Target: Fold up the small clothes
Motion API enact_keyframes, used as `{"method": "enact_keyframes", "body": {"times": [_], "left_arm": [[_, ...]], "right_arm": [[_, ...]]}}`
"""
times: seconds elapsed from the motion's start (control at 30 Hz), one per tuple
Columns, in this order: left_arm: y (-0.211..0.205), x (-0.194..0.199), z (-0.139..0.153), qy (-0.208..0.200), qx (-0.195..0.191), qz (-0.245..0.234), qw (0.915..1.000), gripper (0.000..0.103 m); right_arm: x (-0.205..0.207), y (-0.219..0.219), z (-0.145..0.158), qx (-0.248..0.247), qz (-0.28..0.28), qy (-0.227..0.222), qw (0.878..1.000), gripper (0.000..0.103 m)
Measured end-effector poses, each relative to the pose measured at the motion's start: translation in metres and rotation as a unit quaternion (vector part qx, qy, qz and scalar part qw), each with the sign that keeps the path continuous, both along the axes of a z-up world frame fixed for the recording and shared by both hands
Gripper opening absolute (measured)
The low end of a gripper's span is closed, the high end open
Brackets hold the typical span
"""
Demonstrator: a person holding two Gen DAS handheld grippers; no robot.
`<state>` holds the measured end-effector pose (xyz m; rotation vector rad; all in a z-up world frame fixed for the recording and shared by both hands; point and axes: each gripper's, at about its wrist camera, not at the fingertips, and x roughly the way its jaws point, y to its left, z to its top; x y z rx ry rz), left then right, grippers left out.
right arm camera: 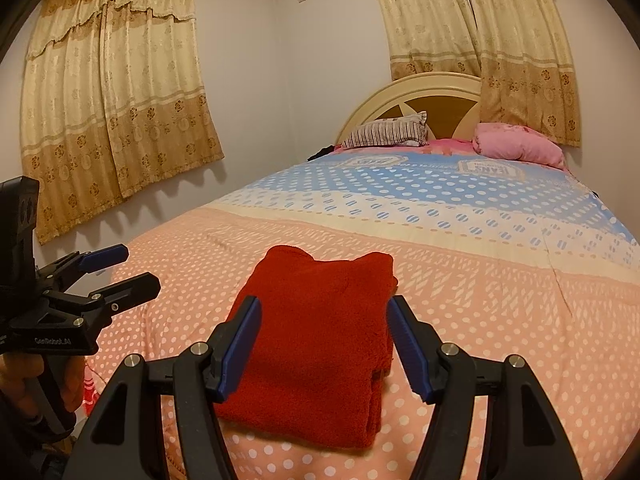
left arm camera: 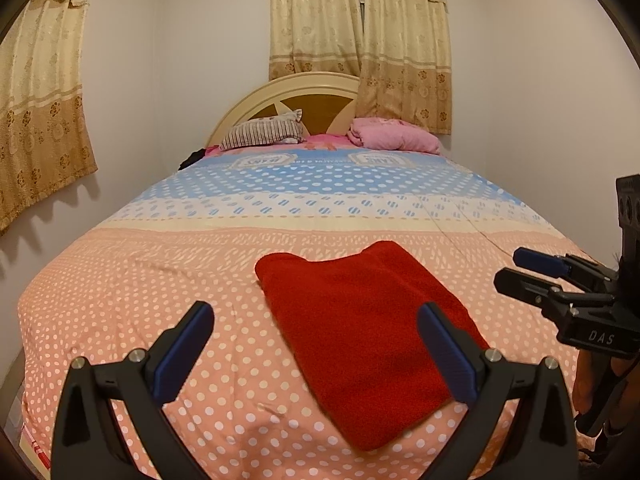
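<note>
Red cloth (left arm camera: pixel 360 320) lies folded on the dotted bedspread (left arm camera: pixel 160 280) near the bed's foot; left gripper (left arm camera: pixel 316 344) and right gripper (right arm camera: pixel 324 344) — both spread wide, holding nothing.

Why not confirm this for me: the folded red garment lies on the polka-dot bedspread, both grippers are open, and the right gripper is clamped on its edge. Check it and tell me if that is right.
Not quite. The right gripper is not clamped on anything: in the right wrist view its fingers stand apart over the folded red garment. The rest holds: the garment lies on the polka-dot bedspread, and the left gripper is open too.
</note>
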<state>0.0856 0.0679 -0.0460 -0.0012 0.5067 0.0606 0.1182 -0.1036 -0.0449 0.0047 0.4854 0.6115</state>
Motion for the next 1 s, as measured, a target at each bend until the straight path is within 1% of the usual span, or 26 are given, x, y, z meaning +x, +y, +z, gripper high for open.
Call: {"method": "enact_keyframes", "body": {"times": [0.27, 1.0], "left_arm": [[-0.0085, -0.0032, -0.0008, 0.003, 0.006, -0.003, 1.0, 0.103], [-0.0109, -0.0029, -0.0006, 0.003, 0.004, -0.002, 1.0, 0.103]], "right_arm": [[-0.0028, -0.0022, 0.0022, 0.004, -0.002, 0.001, 1.0, 0.066], [-0.0056, 0.0016, 0.0047, 0.003, 0.001, 0.002, 1.0, 0.066]]}}
